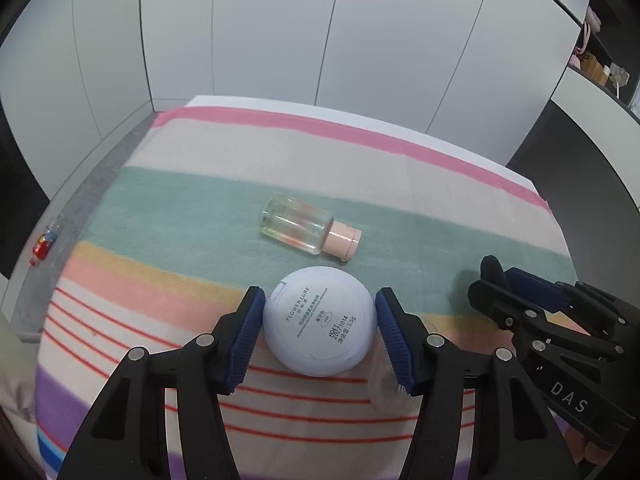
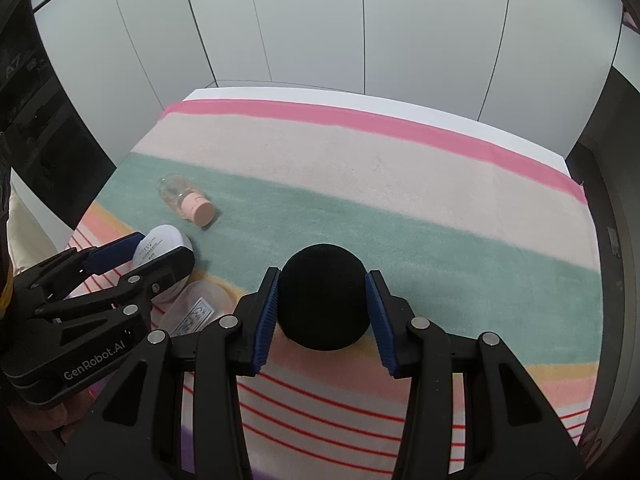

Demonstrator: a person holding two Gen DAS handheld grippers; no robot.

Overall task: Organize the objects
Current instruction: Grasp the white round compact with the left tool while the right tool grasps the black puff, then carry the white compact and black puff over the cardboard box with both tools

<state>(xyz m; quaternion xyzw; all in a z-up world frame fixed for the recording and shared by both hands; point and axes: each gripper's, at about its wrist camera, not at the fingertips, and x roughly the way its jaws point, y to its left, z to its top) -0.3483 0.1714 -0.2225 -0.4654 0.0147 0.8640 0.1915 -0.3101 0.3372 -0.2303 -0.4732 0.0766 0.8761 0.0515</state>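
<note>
Between right claw [image 2: 322, 307] pads, black puck [image 2: 322, 295]

Striped fabric cover [image 1: 280, 152]: pink, cream, green, orange and purple bands with thin red lines, spread flat over the work surface.
Pale grey panelled wall [image 1: 280, 32]: vertical seams, standing behind the far edge.
Small red, white and blue trinket [image 1: 43, 243]: lies off the cover's left edge on a grey strip; details too small to tell.
Dark shelving unit [image 1: 600, 64]: far right, holding small pink and tan items.
</note>
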